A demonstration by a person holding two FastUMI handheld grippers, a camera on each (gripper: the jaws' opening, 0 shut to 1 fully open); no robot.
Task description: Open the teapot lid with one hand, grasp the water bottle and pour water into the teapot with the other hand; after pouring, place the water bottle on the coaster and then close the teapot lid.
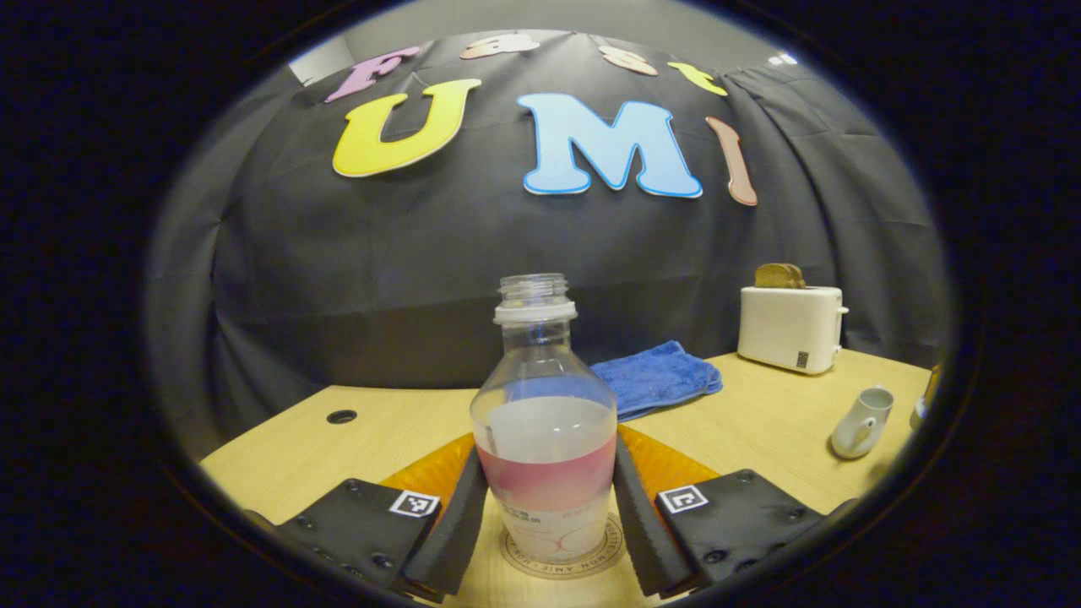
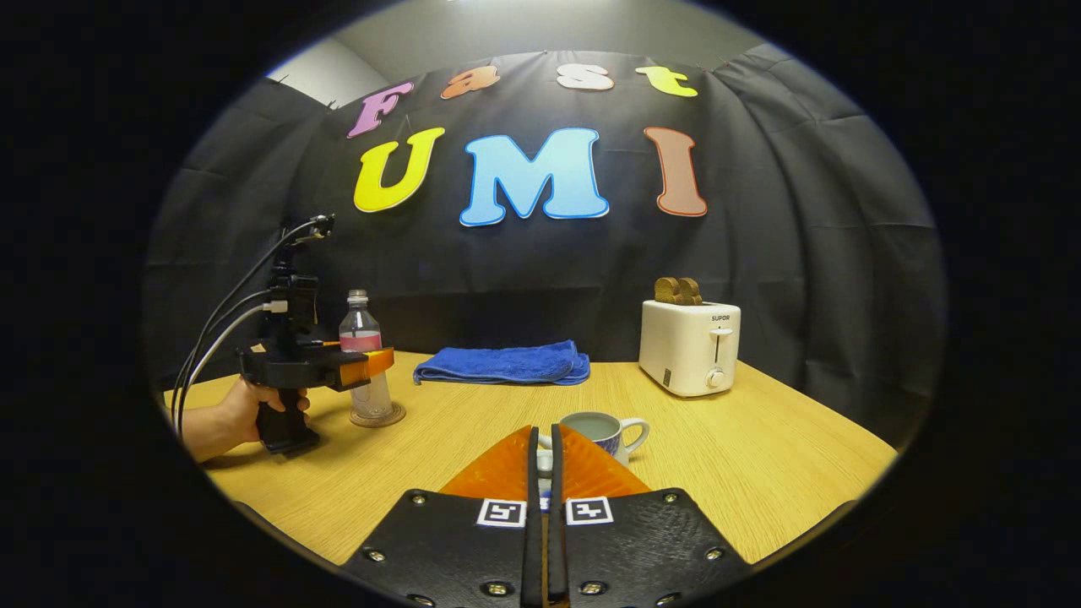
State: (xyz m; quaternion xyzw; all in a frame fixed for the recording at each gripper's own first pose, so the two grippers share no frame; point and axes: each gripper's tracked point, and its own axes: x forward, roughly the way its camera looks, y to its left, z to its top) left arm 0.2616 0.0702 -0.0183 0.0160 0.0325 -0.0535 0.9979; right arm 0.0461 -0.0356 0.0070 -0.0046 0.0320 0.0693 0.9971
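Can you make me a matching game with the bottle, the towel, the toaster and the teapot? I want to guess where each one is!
Things:
1. water bottle
2. blue towel
3. toaster
4. teapot

Places or states:
A. bread sticks out of its top
B. folded, lying by the back wall
C. stands on the coaster, cap off
D. just ahead of the right gripper, lid off

Pairs: 1-C, 2-B, 3-A, 4-D
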